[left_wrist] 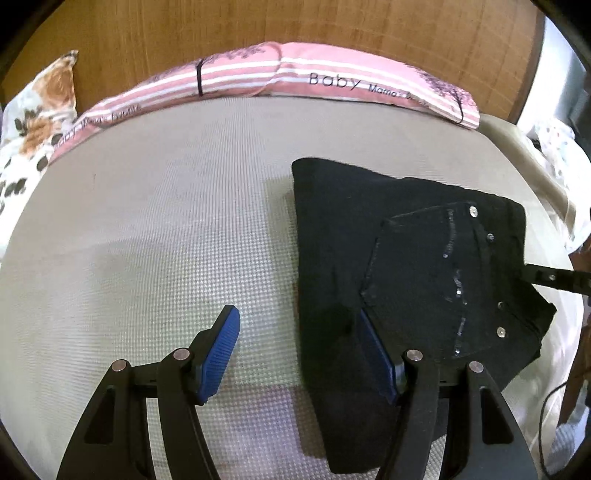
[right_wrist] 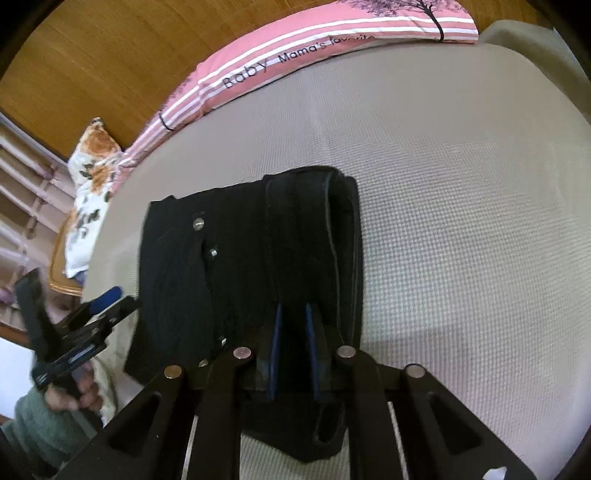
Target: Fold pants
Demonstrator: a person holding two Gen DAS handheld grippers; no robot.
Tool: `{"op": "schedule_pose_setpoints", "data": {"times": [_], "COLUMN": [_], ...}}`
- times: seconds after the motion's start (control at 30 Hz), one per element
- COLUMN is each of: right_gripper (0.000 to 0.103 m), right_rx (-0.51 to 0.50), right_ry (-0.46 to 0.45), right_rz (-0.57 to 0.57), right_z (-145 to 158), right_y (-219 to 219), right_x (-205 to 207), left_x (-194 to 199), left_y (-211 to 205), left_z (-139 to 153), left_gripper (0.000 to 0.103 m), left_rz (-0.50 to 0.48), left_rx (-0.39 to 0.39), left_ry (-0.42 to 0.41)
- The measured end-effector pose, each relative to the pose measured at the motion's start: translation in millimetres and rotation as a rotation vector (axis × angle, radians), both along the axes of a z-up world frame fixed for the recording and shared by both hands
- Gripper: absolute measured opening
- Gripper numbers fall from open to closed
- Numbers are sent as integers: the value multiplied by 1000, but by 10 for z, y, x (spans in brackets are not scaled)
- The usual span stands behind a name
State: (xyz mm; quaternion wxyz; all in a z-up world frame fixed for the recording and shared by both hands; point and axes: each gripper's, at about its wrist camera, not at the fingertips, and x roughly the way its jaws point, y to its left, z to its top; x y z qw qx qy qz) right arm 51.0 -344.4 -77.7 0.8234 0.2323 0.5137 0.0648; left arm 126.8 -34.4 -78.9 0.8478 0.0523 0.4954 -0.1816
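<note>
The black pants (left_wrist: 406, 266) lie folded on the beige bed cover (left_wrist: 166, 229), with silver rivets and a sequined pocket facing up. My left gripper (left_wrist: 299, 332) is open at the fold's left near edge; its right pad is against the cloth and its left pad is over bare cover. In the right wrist view the pants (right_wrist: 251, 258) lie ahead, and my right gripper (right_wrist: 293, 314) is shut on the pants' thick folded edge. The left gripper also shows there (right_wrist: 110, 302), and the right gripper's tip shows in the left wrist view (left_wrist: 532, 275).
A pink striped pillow (left_wrist: 295, 74) lies along the wooden headboard (left_wrist: 258, 22). A floral pillow (left_wrist: 33, 125) sits at the far left. White bedding (left_wrist: 554, 155) and a cable hang off the bed's right edge.
</note>
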Motion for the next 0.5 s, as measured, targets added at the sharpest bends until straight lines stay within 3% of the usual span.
{"op": "schedule_pose_setpoints", "data": {"times": [0.1, 0.27, 0.37, 0.5], "right_gripper": [29, 39, 56, 57], "right_rx": [72, 124, 119, 190], "right_ry": [-20, -44, -21, 24], "right_rz": [13, 6, -3, 17], "right_z": [6, 29, -28, -191], "right_y": [-83, -217, -285, -335], "right_x": [-31, -65, -63, -51], "left_x": [41, 88, 121, 175], "left_y": [23, 83, 110, 113], "left_z": [-72, -133, -158, -185], "left_gripper": [66, 66, 66, 66], "left_rz": [-8, -12, -15, -26], "left_rx": [-18, -76, -121, -158], "left_ry": [43, 105, 149, 194]}}
